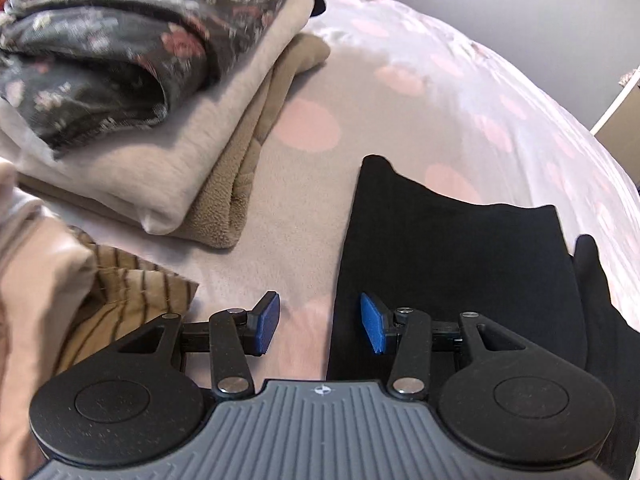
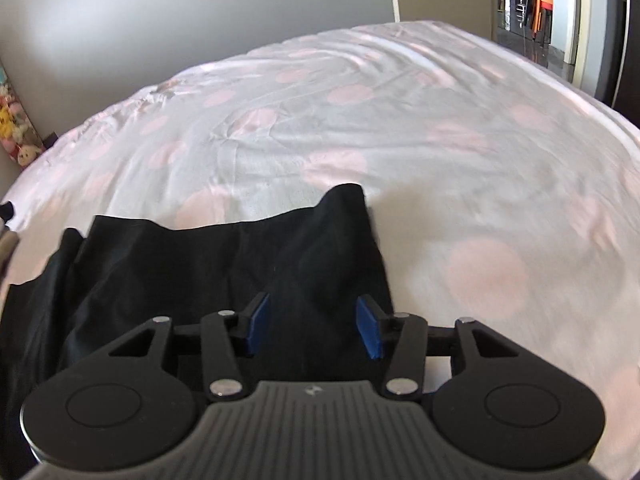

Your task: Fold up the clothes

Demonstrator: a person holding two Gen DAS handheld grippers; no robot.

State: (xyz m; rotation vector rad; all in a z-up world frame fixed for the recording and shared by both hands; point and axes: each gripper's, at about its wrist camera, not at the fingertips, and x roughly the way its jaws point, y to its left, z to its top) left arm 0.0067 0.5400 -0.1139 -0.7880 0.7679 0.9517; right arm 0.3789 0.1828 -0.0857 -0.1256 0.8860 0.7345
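A black garment (image 1: 460, 264) lies flat on the bed, folded over itself. In the left wrist view my left gripper (image 1: 320, 326) hangs open over the garment's left edge; one blue pad is above the sheet, the other above the black cloth, and nothing sits between them. In the right wrist view the same black garment (image 2: 224, 264) spreads from the lower left to the middle. My right gripper (image 2: 314, 328) hovers open above its right part, near a raised corner, with no cloth pinched between the blue pads.
A stack of folded clothes (image 1: 132, 92), floral dark on top of grey and tan pieces, stands at the upper left. A striped tan cloth (image 1: 132, 292) lies lower left. The bed sheet (image 2: 440, 140) is pale with pink dots. A wall and a doorway (image 2: 560, 8) lie beyond.
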